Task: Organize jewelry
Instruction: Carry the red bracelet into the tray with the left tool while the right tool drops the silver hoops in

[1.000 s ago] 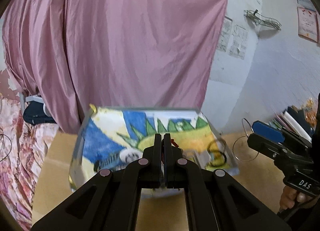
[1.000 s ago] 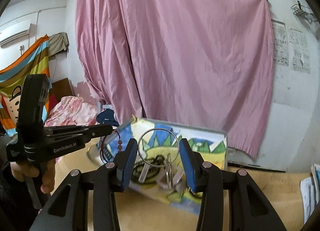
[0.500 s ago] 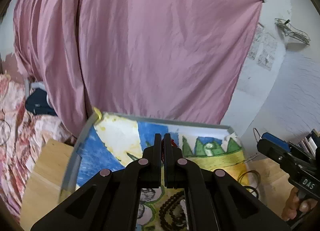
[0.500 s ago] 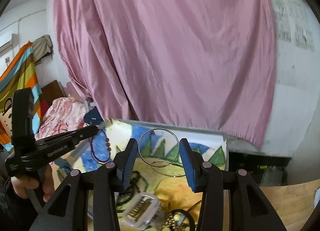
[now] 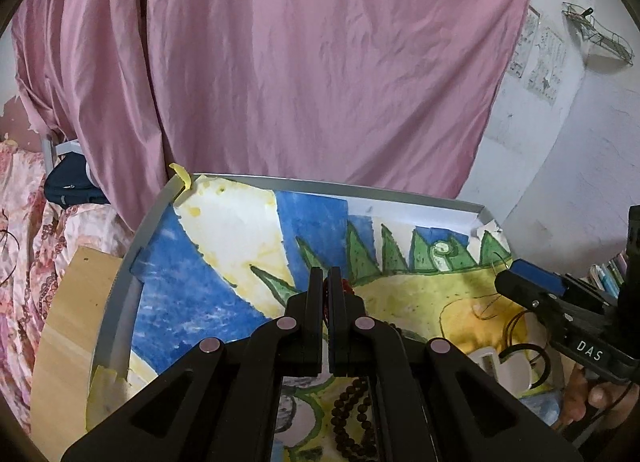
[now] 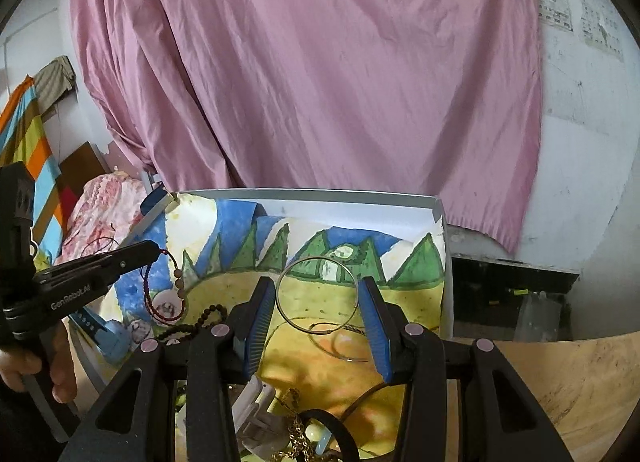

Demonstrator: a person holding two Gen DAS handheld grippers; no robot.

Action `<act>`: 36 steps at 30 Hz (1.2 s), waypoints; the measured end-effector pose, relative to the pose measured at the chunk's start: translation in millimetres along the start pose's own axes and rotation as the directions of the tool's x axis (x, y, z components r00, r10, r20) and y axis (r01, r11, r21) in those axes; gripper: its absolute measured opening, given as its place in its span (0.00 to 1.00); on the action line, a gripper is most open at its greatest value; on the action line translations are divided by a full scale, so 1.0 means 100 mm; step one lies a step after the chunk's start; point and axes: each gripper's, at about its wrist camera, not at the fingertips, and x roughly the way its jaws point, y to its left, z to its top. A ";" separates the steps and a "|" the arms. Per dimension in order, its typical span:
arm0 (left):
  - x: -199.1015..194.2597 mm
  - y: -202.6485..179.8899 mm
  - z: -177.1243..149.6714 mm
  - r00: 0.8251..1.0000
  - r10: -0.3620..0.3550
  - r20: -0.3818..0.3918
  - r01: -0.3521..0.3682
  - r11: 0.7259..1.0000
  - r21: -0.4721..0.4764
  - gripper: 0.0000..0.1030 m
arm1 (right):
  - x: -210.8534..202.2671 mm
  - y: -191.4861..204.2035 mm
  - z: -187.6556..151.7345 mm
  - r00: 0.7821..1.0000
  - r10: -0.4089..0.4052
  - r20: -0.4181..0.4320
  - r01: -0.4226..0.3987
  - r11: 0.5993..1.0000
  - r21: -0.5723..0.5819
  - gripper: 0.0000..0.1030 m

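Observation:
A grey-rimmed tray [image 5: 128,294] [image 6: 320,192] lined with a painted paper holds loose jewelry. My left gripper [image 5: 325,286] is shut on a red cord bracelet [image 6: 166,294] with a few beads. The bracelet hangs from the left gripper's tip [image 6: 156,248] over the tray's left side. My right gripper [image 6: 316,282] grips a thin silver bangle [image 6: 318,262] between its blue pads [image 6: 260,318], above the middle of the tray. From the left wrist view the right gripper [image 5: 510,282] reaches in from the right, held by a hand.
On the tray lie a dark bead strand [image 5: 352,414] [image 6: 200,320], a white clip [image 5: 508,374], a gold chain [image 6: 296,442], a black ring [image 6: 336,430] and another thin hoop [image 6: 340,346]. A pink curtain [image 5: 300,62] hangs behind. The wooden tabletop [image 6: 560,382] shows on the right.
Both grippers have moved forward and now hang over the tray, still holding the red bracelet and the silver bangle. The tray looks larger and nearer in both views.

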 end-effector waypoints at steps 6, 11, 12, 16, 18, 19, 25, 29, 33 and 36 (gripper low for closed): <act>0.03 0.02 -0.01 1.000 0.006 -0.017 -0.006 1.000 -0.003 0.00 | 0.01 0.00 -0.01 1.000 -0.010 -0.009 0.010 1.000 -0.007 0.40; 0.04 0.02 0.00 1.000 0.004 -0.020 -0.004 1.000 -0.006 0.00 | 0.01 0.01 -0.01 1.000 -0.009 -0.012 0.008 1.000 -0.006 0.41; 0.04 0.02 0.00 1.000 0.005 -0.021 -0.005 1.000 -0.005 0.00 | 0.01 0.01 -0.01 1.000 -0.009 -0.010 0.009 1.000 -0.007 0.41; 0.03 0.02 0.01 1.000 0.012 -0.020 -0.012 1.000 -0.004 0.01 | 0.02 0.00 -0.02 1.000 -0.010 -0.015 0.010 1.000 -0.005 0.41; 0.03 0.02 0.01 1.000 0.014 -0.019 -0.014 1.000 -0.005 0.01 | 0.03 0.00 -0.03 1.000 -0.010 -0.018 0.010 1.000 -0.003 0.41; 0.03 0.02 0.01 1.000 0.017 -0.020 -0.017 1.000 -0.005 0.01 | 0.03 -0.01 -0.03 1.000 -0.010 -0.019 0.010 1.000 -0.002 0.41; 0.00 0.03 0.02 1.000 0.021 -0.014 -0.021 1.000 -0.011 0.13 | 0.00 -0.02 -0.02 1.000 -0.018 -0.012 0.018 1.000 0.000 0.43; -0.08 0.07 0.04 1.000 0.006 0.021 -0.005 0.999 -0.042 0.39 | -0.11 -0.05 -0.01 1.000 -0.031 0.002 0.031 0.999 0.009 0.49; -0.15 0.05 0.06 0.999 0.018 0.026 -0.017 0.999 -0.037 0.41 | -0.29 -0.06 -0.05 0.999 -0.043 0.020 0.043 0.999 0.009 0.66; -0.27 0.04 0.05 0.999 0.005 0.044 -0.003 0.999 -0.052 0.58 | -0.46 -0.06 -0.07 0.998 -0.048 0.042 0.048 0.999 0.014 0.82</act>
